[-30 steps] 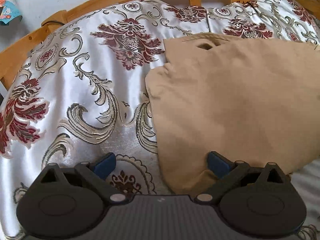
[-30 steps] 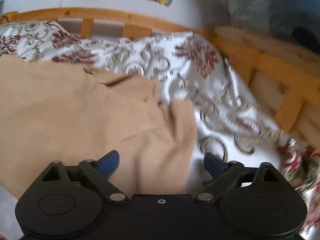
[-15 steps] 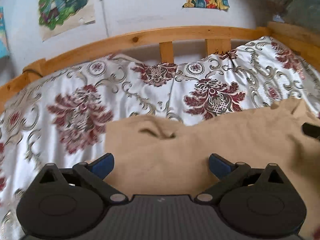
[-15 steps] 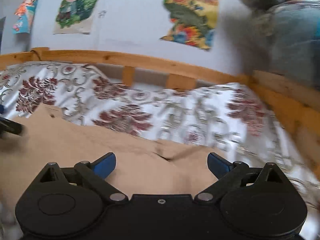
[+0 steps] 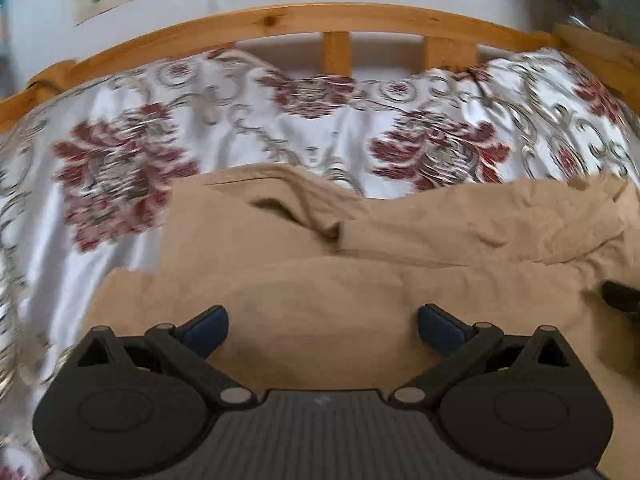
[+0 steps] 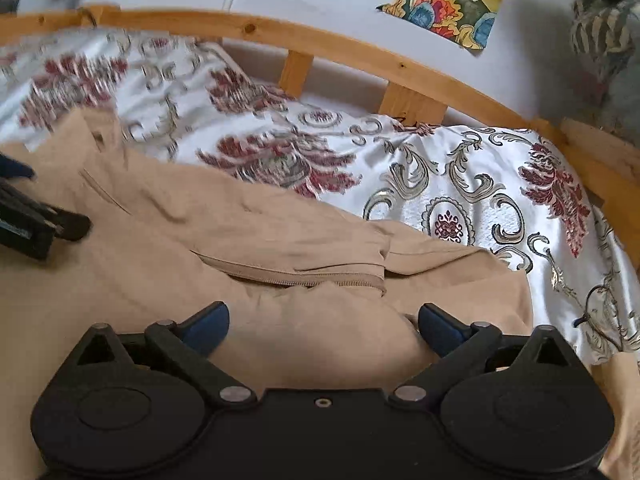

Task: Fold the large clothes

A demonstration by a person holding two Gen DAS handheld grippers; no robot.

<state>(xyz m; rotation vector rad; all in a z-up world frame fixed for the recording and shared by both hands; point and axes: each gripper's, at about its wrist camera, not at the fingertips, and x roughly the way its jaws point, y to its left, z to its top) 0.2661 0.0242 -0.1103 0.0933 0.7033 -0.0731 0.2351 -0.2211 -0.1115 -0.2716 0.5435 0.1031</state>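
- The bed (image 5: 120, 216), with a pale wooden rail (image 5: 280, 20) along its far side, wears a glossy white cover patterned in dark red flowers and grey scrolls.
- The tan garment (image 6: 280, 236) lies across the near half of the bed: soft matte cloth, rumpled, a zip seam showing. I judge the folding partly done, with layers still uneven.
- The left gripper (image 5: 322, 322) and right gripper (image 6: 324, 322) hover over the garment, blue-tipped fingers spread wide, holding nothing.
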